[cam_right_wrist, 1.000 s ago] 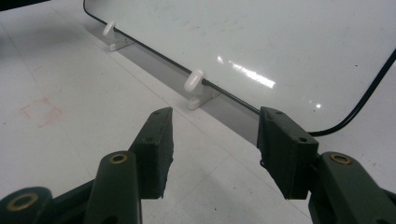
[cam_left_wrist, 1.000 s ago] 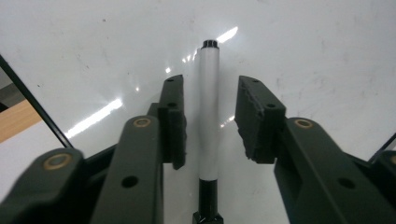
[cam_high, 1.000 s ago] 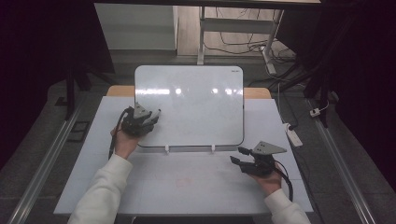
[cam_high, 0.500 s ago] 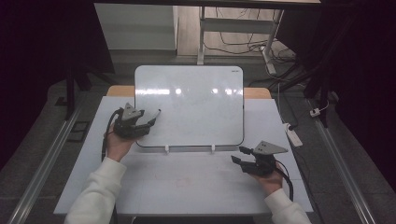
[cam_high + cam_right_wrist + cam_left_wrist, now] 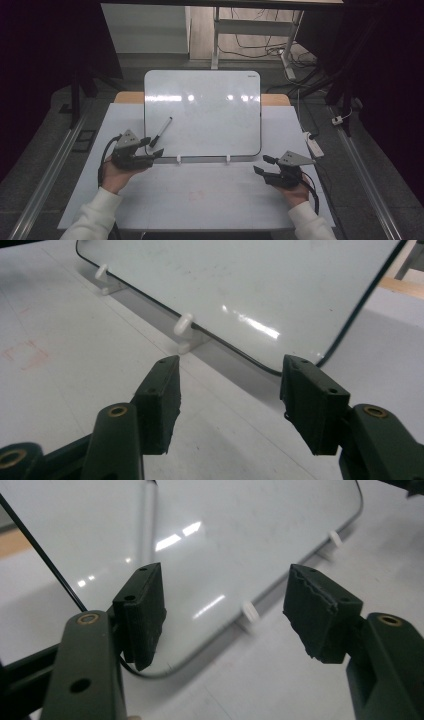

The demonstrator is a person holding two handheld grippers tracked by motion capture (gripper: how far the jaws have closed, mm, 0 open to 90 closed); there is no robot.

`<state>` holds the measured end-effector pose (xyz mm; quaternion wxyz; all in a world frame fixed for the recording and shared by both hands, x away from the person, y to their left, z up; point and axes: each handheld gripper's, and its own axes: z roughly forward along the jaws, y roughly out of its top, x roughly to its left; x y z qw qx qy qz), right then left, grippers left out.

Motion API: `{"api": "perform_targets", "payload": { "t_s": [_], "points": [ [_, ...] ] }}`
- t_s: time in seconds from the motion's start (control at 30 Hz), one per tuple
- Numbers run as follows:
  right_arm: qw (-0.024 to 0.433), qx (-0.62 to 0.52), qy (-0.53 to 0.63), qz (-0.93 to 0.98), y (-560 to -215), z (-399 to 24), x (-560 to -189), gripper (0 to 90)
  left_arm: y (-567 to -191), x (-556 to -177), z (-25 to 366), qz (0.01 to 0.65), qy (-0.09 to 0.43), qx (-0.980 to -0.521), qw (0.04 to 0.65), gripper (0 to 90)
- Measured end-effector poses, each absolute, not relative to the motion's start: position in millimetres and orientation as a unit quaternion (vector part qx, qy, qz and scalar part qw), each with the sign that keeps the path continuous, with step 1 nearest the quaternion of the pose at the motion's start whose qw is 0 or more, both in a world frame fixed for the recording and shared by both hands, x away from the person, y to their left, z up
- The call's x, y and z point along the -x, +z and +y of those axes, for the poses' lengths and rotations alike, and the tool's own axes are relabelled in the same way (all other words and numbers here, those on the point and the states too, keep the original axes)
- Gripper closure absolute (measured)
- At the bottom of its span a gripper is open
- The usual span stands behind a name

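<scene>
The whiteboard [image 5: 202, 112] stands propped at the middle of the table [image 5: 200, 200], leaning back toward twelve o'clock, its lower edge seated on two small white supports [image 5: 178, 159]. A black marker [image 5: 160, 132] lies on the board's face down in the seven o'clock corner, running slantwise with one end up toward one o'clock and the other at the board's left edge. The left gripper [image 5: 156, 152] sits just off that corner, at about seven o'clock from the marker, close but apart from it, pointing to three o'clock along the board's bottom edge. Its jaws have just been opening and stand well apart, nothing between them; in the left gripper view the left gripper [image 5: 225, 612] frames bare board and tabletop, with the board's rounded corner under the left pad and a white support between the two pads. Over at four o'clock from the board, the right gripper [image 5: 260, 165] rests low over the table, aimed toward nine o'clock, clear of the board. Its jaws too have just been opening, empty; the right gripper view has the right gripper [image 5: 227, 390] looking across the white surface at the board's lower edge and its supports, with a faint reddish mark [image 5: 25, 352] on the table off at nine o'clock.
</scene>
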<state>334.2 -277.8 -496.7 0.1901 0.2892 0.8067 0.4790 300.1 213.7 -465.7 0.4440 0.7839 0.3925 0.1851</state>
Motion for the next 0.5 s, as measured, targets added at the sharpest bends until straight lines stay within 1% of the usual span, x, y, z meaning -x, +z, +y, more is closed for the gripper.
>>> {"api": "perform_targets", "payload": {
  "t_s": [0.23, 0.5],
  "points": [
    [0.198, -0.304, 0.472, 0.803, -499.8, -295.5, -331.5, 37.9, -487.8, -270.6, 225.9, 0.405, 0.161, -0.785, 0.441, 31.4],
    [0.209, -0.319, 0.459, 0.802, -506.6, -315.0, -327.5, 35.2, -509.1, -247.3, 232.6, 0.408, 0.150, -0.794, 0.424, 31.2]
  ]
}}
